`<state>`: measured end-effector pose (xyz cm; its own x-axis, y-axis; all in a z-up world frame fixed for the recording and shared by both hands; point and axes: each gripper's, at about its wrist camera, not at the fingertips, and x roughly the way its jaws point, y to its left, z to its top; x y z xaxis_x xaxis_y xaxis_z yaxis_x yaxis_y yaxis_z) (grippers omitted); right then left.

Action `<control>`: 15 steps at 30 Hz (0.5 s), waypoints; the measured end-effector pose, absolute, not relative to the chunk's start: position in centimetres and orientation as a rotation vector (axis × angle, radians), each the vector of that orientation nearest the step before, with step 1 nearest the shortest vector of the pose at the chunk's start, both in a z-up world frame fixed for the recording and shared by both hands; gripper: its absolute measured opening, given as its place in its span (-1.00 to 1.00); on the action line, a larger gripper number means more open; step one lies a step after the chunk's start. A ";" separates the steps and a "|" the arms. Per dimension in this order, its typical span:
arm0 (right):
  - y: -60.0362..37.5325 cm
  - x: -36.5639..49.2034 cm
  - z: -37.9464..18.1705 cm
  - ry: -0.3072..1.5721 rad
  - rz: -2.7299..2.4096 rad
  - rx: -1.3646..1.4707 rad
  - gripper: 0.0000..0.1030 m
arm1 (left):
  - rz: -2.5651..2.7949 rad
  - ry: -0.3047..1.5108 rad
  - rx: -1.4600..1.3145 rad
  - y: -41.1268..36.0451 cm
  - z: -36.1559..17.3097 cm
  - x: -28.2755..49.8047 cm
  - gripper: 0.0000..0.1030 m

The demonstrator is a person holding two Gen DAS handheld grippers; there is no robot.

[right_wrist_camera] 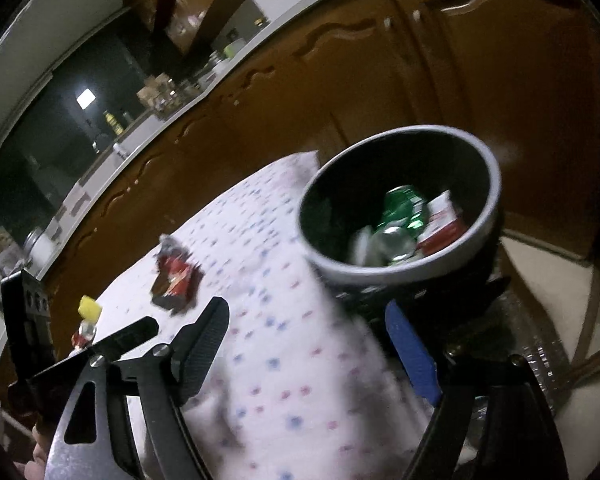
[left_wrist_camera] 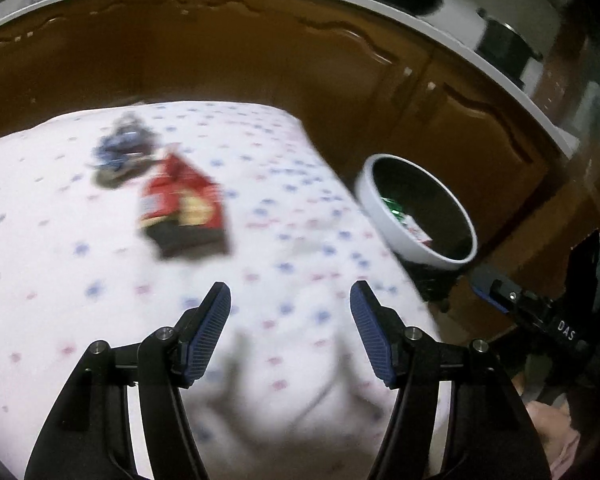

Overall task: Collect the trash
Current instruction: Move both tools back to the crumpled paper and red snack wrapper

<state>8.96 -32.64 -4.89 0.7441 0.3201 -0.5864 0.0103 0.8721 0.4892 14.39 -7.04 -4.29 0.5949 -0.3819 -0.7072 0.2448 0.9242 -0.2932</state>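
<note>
A red snack wrapper (left_wrist_camera: 182, 208) lies on the dotted white tablecloth (left_wrist_camera: 60, 240), with a crumpled blue wrapper (left_wrist_camera: 122, 150) just behind it. My left gripper (left_wrist_camera: 290, 300) is open and empty, low over the cloth, short of the red wrapper. A white bin (left_wrist_camera: 384, 216) with a black liner stands off the table's right edge. In the right wrist view the red wrapper (right_wrist_camera: 176, 276) lies far left. The bin (right_wrist_camera: 360, 272) holds a green can (right_wrist_camera: 404, 208) and a red-and-white box (right_wrist_camera: 444, 224). My right gripper (right_wrist_camera: 304, 328) is open and empty, near the bin.
Brown wooden cabinets (left_wrist_camera: 260, 60) under a white counter run behind the table. A yellow-capped small bottle (right_wrist_camera: 86, 320) stands at the table's far left. My right gripper also shows at the right edge of the left wrist view (left_wrist_camera: 496, 292). Pale floor (right_wrist_camera: 540, 272) lies beside the bin.
</note>
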 end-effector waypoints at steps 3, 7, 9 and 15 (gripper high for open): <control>-30.5 9.4 -4.9 0.730 0.216 0.479 0.60 | -0.323 0.856 -0.206 -4.1 -4.2 14.1 0.23; -27.6 9.8 -4.9 0.741 0.261 0.458 0.60 | -0.266 0.849 -0.240 -0.6 -4.2 14.0 0.23; -26.2 10.0 -5.0 0.749 0.285 0.443 0.60 | -0.237 0.844 -0.267 1.3 -4.3 13.9 0.24; -22.6 11.8 -5.3 0.777 0.341 0.436 0.60 | -0.175 0.838 -0.296 4.7 -4.5 14.9 0.24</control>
<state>11.81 -22.60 -5.35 0.6663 0.4486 -0.5957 -0.1349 0.8581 0.4954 14.90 4.72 -4.53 0.6576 -0.2677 -0.7042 0.0362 0.9449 -0.3254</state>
